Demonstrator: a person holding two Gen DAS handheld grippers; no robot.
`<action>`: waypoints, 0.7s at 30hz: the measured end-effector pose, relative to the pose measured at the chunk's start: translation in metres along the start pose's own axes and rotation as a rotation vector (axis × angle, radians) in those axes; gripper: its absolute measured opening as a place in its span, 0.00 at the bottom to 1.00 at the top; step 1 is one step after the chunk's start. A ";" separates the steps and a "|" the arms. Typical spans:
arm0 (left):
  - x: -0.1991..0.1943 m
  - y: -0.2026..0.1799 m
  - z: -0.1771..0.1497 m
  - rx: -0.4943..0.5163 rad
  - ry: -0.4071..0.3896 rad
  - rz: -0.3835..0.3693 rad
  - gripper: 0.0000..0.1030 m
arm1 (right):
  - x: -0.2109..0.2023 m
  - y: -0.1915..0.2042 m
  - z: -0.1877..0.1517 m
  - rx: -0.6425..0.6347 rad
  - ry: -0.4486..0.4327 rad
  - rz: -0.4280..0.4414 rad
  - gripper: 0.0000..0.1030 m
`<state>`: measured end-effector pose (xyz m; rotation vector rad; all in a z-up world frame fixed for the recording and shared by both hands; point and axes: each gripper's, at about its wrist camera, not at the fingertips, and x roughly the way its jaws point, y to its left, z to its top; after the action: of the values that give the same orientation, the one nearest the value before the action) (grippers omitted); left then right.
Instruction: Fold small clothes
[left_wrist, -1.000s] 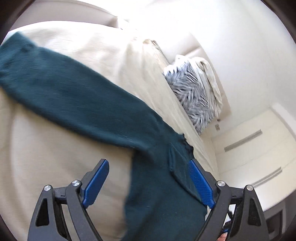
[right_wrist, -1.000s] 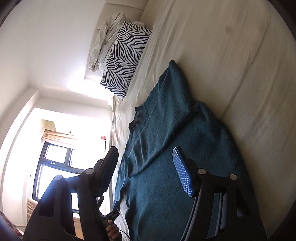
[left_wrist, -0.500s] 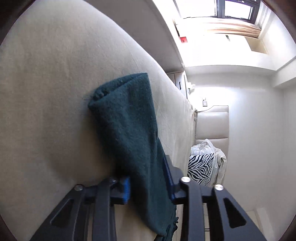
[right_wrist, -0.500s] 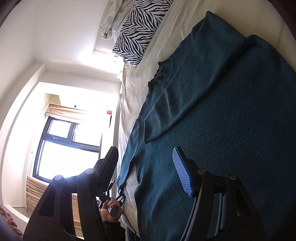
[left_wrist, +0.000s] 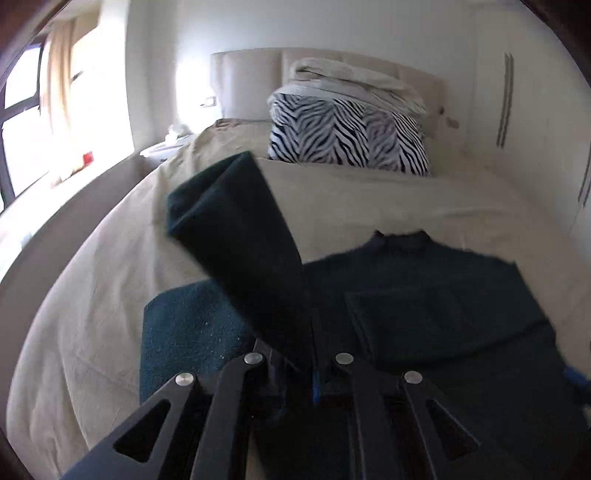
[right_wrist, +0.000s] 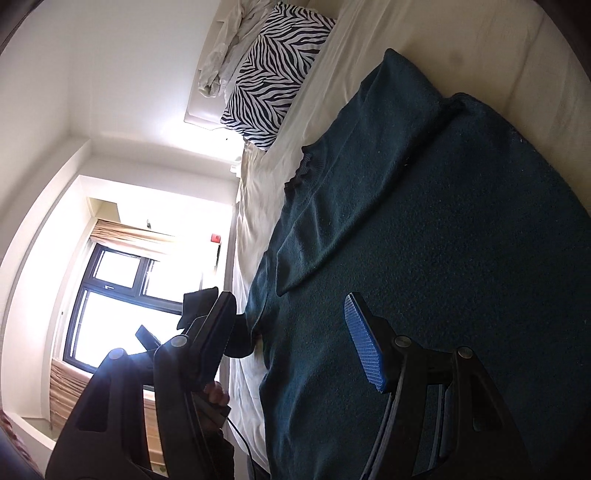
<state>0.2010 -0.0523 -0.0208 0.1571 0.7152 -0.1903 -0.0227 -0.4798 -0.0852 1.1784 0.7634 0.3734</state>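
A dark teal sweater (left_wrist: 443, 295) lies flat on the cream bed sheet (left_wrist: 369, 199), neck toward the pillows. One sleeve lies folded across its front (right_wrist: 332, 229). My left gripper (left_wrist: 299, 365) is shut on the other sleeve (left_wrist: 243, 240) and holds it lifted above the sweater's left side, cuff pointing up and away. My right gripper (right_wrist: 291, 332) is open and empty, hovering over the sweater's body (right_wrist: 461, 277) near the bed's edge. The left gripper and the hand holding it show in the right wrist view (right_wrist: 207, 314).
A zebra-print pillow (left_wrist: 347, 136) with pale bedding (left_wrist: 354, 79) piled on it stands against the headboard. A window with curtains (right_wrist: 118, 280) is on the left side of the bed. White wardrobe doors (left_wrist: 517, 110) are on the right.
My left gripper closed on the sleeve, lifted it and swung it round over the sweater's body. My right gripper stayed open and moved lower over the sweater.
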 end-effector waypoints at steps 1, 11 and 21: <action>0.008 -0.029 -0.011 0.089 0.014 0.027 0.10 | 0.001 -0.002 0.002 0.004 0.000 -0.007 0.59; 0.035 -0.039 -0.067 0.126 0.101 0.030 0.12 | 0.081 0.003 0.019 -0.023 0.158 -0.073 0.59; 0.021 -0.025 -0.075 0.023 0.068 -0.030 0.15 | 0.215 0.017 -0.009 0.058 0.390 -0.074 0.49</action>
<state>0.1633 -0.0631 -0.0918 0.1759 0.7838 -0.2229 0.1235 -0.3314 -0.1433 1.1412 1.1593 0.5314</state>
